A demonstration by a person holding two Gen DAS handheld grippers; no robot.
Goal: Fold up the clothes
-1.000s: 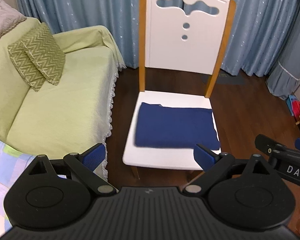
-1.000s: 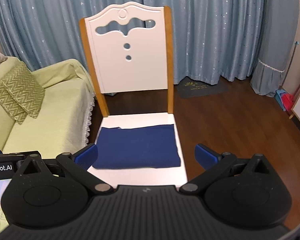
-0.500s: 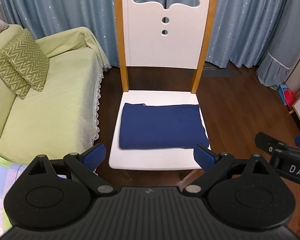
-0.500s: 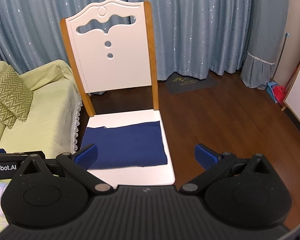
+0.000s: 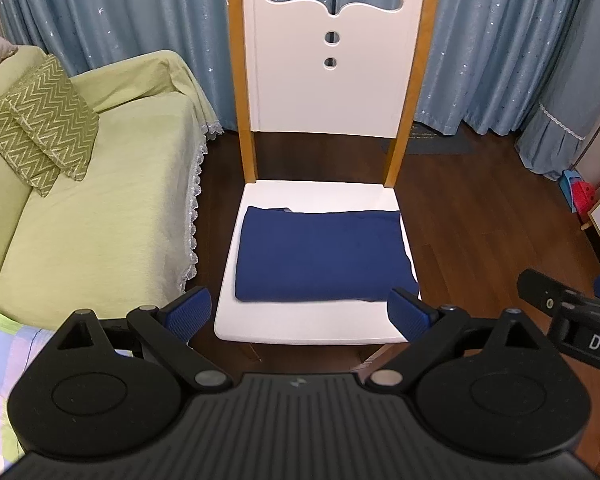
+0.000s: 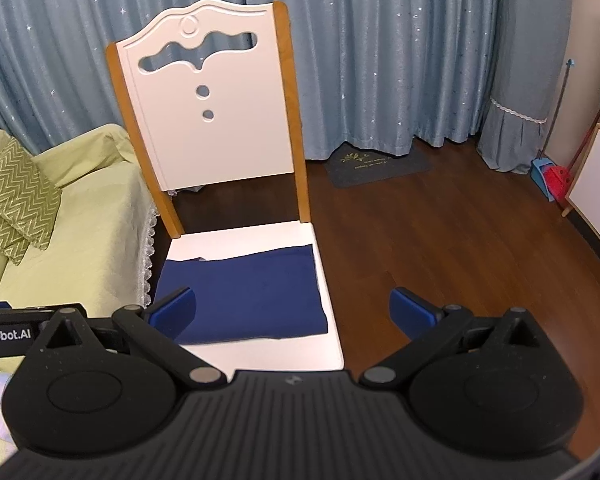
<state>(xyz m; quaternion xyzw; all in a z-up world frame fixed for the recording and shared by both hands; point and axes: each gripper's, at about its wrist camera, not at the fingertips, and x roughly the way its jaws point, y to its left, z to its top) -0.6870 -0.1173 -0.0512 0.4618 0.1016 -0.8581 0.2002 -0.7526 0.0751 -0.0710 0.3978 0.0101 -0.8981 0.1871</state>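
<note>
A dark blue garment (image 5: 324, 256) lies folded flat in a rectangle on the white seat of a chair (image 5: 300, 328); it also shows in the right wrist view (image 6: 244, 292), on the chair (image 6: 276, 354). My left gripper (image 5: 300, 314) is open and empty, held back from the seat's front edge. My right gripper (image 6: 294, 312) is open and empty, held to the right of the garment and above the seat's front right corner. The right gripper's body shows at the right edge of the left wrist view (image 5: 572, 312).
A sofa under a light green cover (image 5: 100, 216) stands left of the chair, with green zigzag cushions (image 5: 44, 120). Blue curtains (image 6: 380, 60) hang behind. Dark wood floor (image 6: 460, 248) lies to the right, with a doormat (image 6: 376, 162) and a white cabinet (image 6: 596, 192).
Both grippers have drawn back and swung right, so the chair sits further left and smaller in the right view. The garment has not moved. Both grippers stay open.
</note>
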